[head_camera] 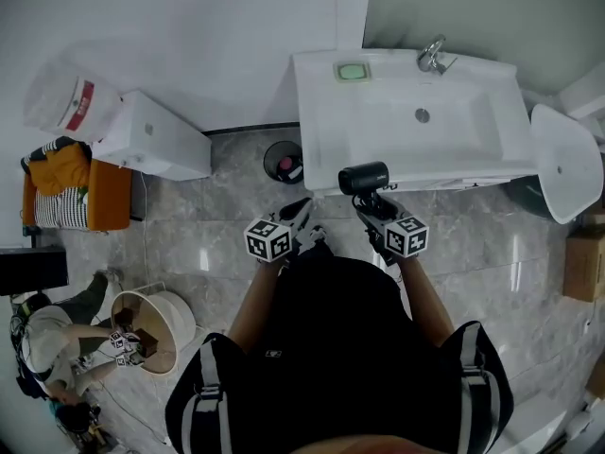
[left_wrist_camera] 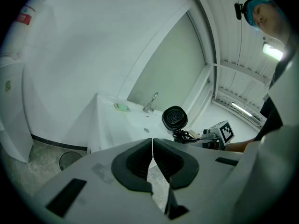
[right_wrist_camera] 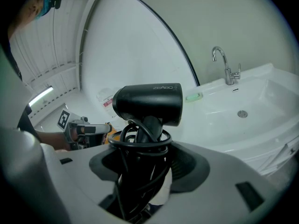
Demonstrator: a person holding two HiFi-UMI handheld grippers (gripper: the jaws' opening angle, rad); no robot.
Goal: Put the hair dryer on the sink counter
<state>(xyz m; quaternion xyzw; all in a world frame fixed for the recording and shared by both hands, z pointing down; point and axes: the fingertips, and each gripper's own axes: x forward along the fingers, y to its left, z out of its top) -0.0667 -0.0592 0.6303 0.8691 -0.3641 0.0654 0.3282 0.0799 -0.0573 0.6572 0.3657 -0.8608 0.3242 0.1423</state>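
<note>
The right gripper [right_wrist_camera: 142, 168] clamps the handle of a black hair dryer [right_wrist_camera: 147, 104], its jaws spread wide around the handle and the black cord [right_wrist_camera: 140, 141] wound round it. The dryer stands upright in the grip with its barrel lying crosswise, held in the air just at the front edge of the white sink counter [head_camera: 326, 135] and not set down on it. The left gripper [left_wrist_camera: 152, 148] hangs beside it, jaws pressed together with nothing between them. Seen from the head view, both grippers sit close in front of the person's dark-clothed body, the left one nearer the counter's left corner. On the counter, a chrome tap [head_camera: 433, 57] stands behind the basin and a green soap dish [head_camera: 352, 71] lies at the back left. A small dark bin [head_camera: 284, 162] sits on the grey tiled floor [head_camera: 217, 220] beside the counter. Well apart at lower left, another person [head_camera: 47, 343] crouches by a round basket [head_camera: 161, 329].
</note>
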